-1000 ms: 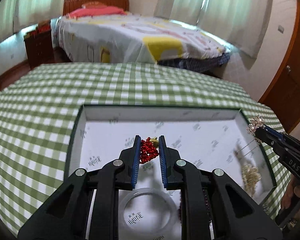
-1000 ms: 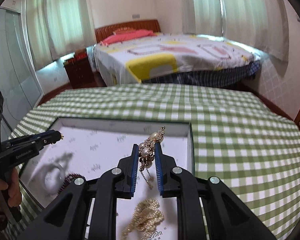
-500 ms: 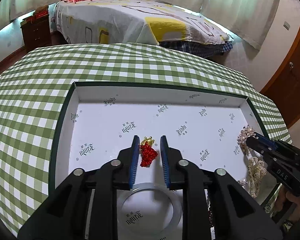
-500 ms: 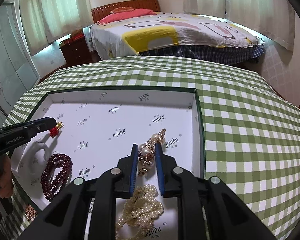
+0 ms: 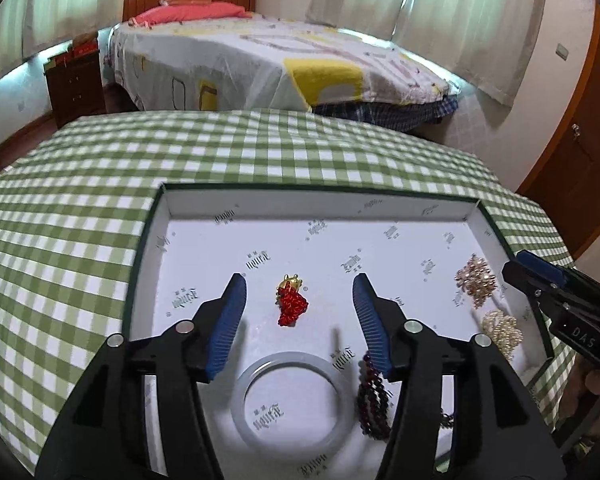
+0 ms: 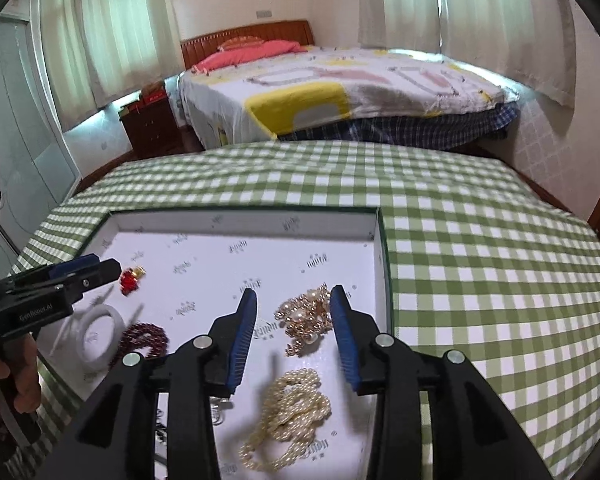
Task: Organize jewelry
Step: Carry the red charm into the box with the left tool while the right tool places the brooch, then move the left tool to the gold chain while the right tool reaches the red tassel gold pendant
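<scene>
A shallow white-lined box (image 5: 156, 240) (image 6: 376, 248) lies on the green checked tablecloth. My left gripper (image 5: 298, 284) is open above a red bead ornament with a gold top (image 5: 292, 300) (image 6: 131, 278) lying on the box floor. My right gripper (image 6: 294, 298) is open around a gold and pearl piece (image 6: 306, 316) (image 5: 476, 278) lying in the box. A pearl necklace (image 6: 288, 412) (image 5: 502, 332), a pale jade bangle (image 5: 288, 396) (image 6: 98, 330) and a dark red bead bracelet (image 5: 374, 396) (image 6: 144, 338) also lie in the box.
The table (image 5: 60, 208) (image 6: 480, 248) carries only the box. A bed (image 5: 268, 60) and a wooden nightstand (image 5: 76, 80) stand beyond the table. A wooden door (image 5: 580, 140) is at the right.
Both grippers have opened and let go. The red bead ornament and the gold and pearl piece now lie on the box floor. Both grippers have pulled up and back a little.
</scene>
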